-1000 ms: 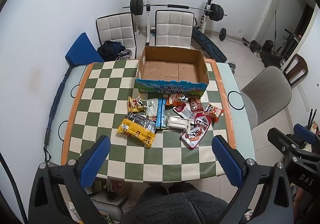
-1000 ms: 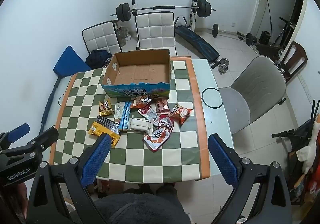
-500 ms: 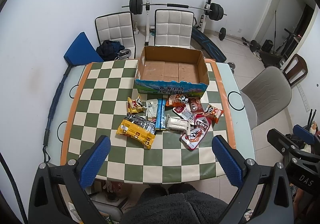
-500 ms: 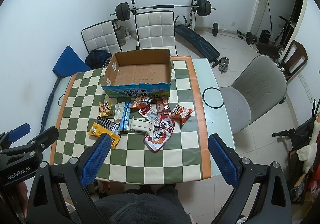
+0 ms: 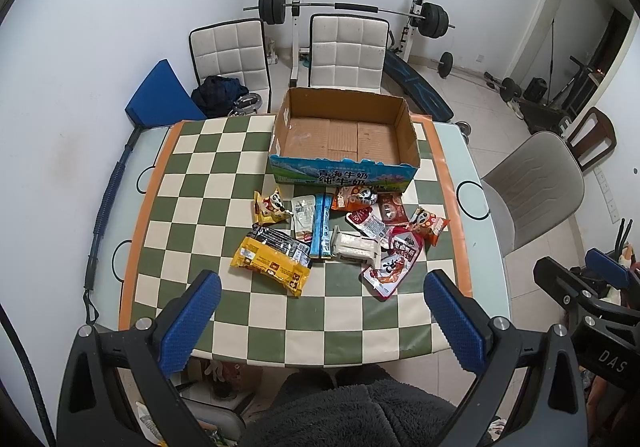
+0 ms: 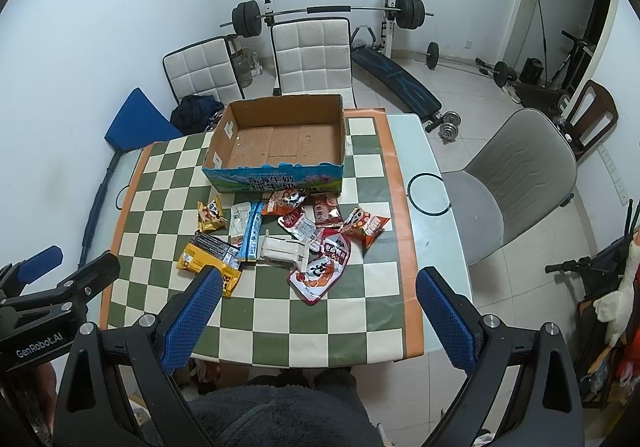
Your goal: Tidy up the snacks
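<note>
Loose snack packets lie in a heap on the checked table just near of an open cardboard box.

We see the snacks [image 5: 344, 235] bunched mid-table: a yellow-and-black bag [image 5: 272, 261] nearest left, a blue stick pack [image 5: 322, 227], a white tray pack [image 5: 356, 247], a large red pouch [image 5: 394, 263] on the right, and three small orange panda-print bags; we count about ten packets, some overlapping. Just beyond them sits one cardboard box [image 5: 344, 135], its floor bare. The checked table [image 5: 208, 183] carries both. Two white quilted chairs [image 5: 346, 49] stand at the far edge, one grey chair [image 5: 536, 183] at the right, with a barbell rack [image 5: 348, 7] behind. Nothing lies between us and the heap. Our left gripper [image 5: 320, 311] and right gripper [image 6: 316, 311] both hang above the near edge, fingers spread wide, holding nothing.
</note>
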A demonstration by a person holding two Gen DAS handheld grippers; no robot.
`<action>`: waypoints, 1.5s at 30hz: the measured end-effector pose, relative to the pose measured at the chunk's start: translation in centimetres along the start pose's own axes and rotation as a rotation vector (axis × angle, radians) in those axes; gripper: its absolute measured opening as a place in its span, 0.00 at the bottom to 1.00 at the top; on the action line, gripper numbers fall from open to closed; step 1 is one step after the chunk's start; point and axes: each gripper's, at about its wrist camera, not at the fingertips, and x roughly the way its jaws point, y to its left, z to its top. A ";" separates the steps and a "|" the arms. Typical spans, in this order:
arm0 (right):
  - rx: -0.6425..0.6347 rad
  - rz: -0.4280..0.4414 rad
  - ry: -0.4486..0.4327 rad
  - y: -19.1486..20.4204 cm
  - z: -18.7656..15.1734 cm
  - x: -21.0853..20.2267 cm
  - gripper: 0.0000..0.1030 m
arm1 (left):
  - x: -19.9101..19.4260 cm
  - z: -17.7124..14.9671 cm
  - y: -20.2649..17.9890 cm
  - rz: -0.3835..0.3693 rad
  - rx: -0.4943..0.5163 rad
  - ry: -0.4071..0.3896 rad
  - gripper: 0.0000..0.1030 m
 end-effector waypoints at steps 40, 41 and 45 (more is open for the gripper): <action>0.001 0.008 0.009 1.1 -0.2 1.3 0.96 | 1.6 0.8 -0.1 -0.009 -0.003 0.011 1.00; 0.001 0.007 0.009 1.0 -0.2 1.2 0.96 | 1.6 0.8 -0.1 -0.009 -0.004 0.011 1.00; 0.003 0.008 0.010 0.9 -0.1 1.2 0.96 | 1.7 0.8 -0.2 -0.009 -0.004 0.011 1.00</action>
